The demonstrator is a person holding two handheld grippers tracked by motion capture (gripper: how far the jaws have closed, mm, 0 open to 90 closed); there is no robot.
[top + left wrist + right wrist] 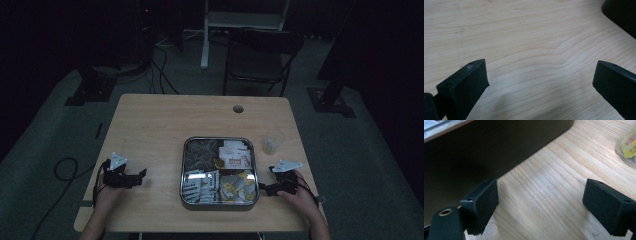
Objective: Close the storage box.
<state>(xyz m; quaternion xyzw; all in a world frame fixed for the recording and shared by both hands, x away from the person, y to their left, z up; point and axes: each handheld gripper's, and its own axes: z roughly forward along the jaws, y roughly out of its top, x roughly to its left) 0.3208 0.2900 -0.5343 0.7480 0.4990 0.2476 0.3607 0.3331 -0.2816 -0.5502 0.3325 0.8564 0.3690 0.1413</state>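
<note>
A square metal tray [219, 203] sits at the middle front of the wooden table, divided into compartments holding several small packets and sachets. My left gripper [141, 175] rests on the table to the tray's left, open, its jaws over bare wood [539, 75]. My right gripper [263, 187] lies just right of the tray, open with nothing between its jaws [541, 205]; the tray's dark side wall [486, 150] runs close by on that view's left. A small clear plastic cup [272, 144] with something yellow in it stands right of the tray, and its edge [627, 147] is in the right gripper view.
A round cable hole [238, 108] lies near the table's far edge. A dark folding chair [260, 60] stands behind the table, with cables and stand bases on the floor. The table's far half is bare wood.
</note>
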